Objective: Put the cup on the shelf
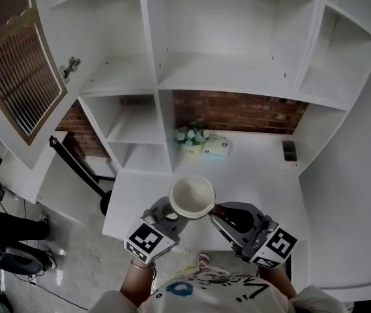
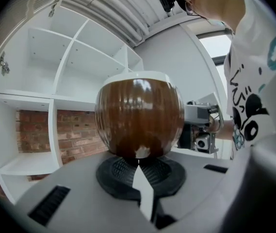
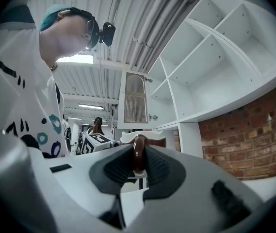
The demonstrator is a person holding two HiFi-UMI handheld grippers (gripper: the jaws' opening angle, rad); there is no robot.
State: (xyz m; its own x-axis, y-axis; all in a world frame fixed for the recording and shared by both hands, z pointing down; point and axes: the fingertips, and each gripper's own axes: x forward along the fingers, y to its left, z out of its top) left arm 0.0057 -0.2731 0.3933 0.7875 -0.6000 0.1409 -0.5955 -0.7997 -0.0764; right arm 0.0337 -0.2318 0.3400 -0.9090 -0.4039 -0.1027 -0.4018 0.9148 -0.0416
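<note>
We see the big white shelf (image 1: 237,77) standing at the back of a white table (image 1: 257,168). We hold the brown cup (image 1: 192,196) up in the air over the table, in front of the shelf. Our left gripper (image 1: 172,217) is closed on the cup's bottom. Our right gripper (image 1: 221,215) pinches its thin handle (image 3: 138,154).
</note>
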